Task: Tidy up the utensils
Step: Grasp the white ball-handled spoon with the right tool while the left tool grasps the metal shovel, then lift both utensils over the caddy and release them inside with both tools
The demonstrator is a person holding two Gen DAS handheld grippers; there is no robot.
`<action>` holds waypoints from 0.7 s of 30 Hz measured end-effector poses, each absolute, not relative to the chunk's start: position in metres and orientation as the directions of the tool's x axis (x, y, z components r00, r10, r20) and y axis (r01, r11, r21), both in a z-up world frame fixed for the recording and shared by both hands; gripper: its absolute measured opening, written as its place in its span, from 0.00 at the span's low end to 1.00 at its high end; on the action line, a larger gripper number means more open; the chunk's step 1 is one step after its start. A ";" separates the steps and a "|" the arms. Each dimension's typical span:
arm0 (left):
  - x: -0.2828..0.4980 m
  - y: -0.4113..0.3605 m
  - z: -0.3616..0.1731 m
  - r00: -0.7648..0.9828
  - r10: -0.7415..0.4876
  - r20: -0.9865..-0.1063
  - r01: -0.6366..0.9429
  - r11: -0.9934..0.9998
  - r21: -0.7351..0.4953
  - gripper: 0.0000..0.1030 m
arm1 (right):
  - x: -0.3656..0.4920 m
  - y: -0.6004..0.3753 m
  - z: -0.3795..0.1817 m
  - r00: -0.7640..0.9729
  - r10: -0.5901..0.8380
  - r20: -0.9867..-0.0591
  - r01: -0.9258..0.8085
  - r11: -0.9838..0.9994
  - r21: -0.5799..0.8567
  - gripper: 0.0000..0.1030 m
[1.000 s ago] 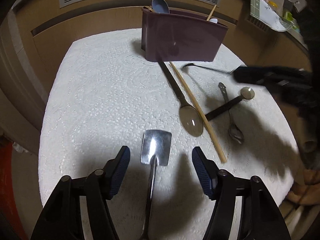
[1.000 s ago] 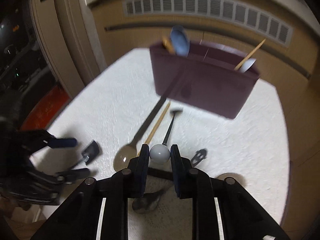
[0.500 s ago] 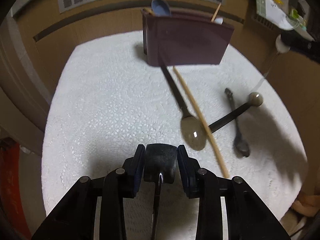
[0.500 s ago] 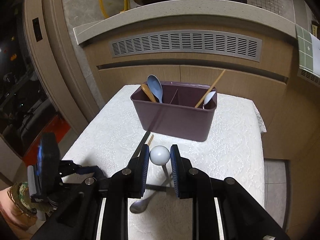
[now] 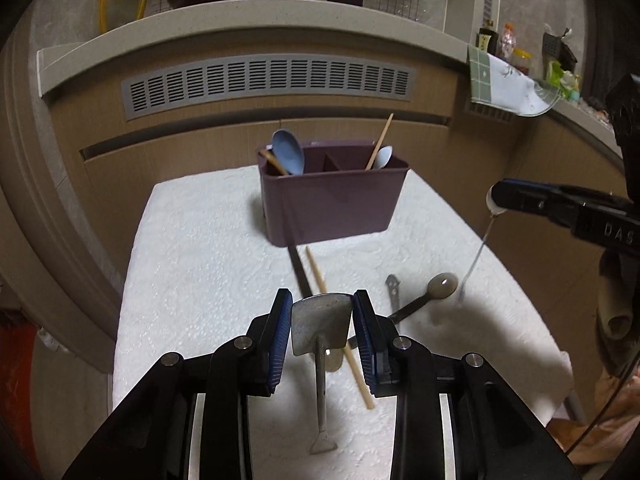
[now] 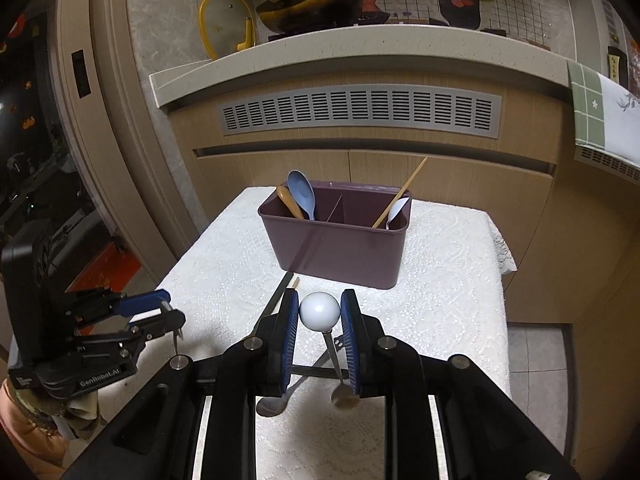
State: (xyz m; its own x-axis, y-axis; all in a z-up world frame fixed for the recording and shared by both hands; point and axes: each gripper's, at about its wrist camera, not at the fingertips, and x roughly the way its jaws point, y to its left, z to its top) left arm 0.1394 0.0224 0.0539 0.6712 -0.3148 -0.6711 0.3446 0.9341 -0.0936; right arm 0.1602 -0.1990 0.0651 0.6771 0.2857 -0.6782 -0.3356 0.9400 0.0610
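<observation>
Utensils: left gripper [image 5: 322,322] clamps a flat metal spatula blade [image 5: 320,324]; right gripper [image 6: 319,330] pinches a ball-ended stirrer [image 6: 319,312].

the caddy [image 6: 340,248] is dull purple, with a pale blue spoon [image 6: 302,194] at its 11 o'clock corner. the tablecloth [image 6: 440,280] is white with an embossed lace pattern. the gripper pads [image 5: 282,336] are blue on black arms. at 2 o'clock hangs a green-checked towel [image 6: 588,116].
</observation>
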 end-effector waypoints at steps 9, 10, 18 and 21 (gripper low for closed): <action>0.140 0.013 0.063 0.678 -0.334 -0.655 0.360 0.928 -0.100 0.31 | 0.159 -0.203 0.068 0.684 0.279 -0.674 -0.323 0.944 0.064 0.20; 0.140 0.012 0.064 0.679 -0.334 -0.654 0.360 0.927 -0.100 0.31 | 0.160 -0.203 0.068 0.685 0.278 -0.673 -0.321 0.945 0.064 0.20; 0.140 0.011 0.066 0.683 -0.333 -0.650 0.362 0.927 -0.096 0.30 | 0.160 -0.204 0.069 0.686 0.277 -0.673 -0.321 0.945 0.062 0.20; 0.140 0.010 0.067 0.684 -0.336 -0.648 0.364 0.926 -0.095 0.30 | 0.160 -0.203 0.069 0.686 0.276 -0.673 -0.321 0.945 0.060 0.20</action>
State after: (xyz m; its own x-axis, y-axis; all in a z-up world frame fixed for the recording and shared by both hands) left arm 0.1395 0.0104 0.0675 0.6841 -0.3356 -0.6476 0.3642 0.9264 -0.0955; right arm 0.1598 -0.2032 0.0685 0.6862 0.2757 -0.6731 -0.3212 0.9451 0.0597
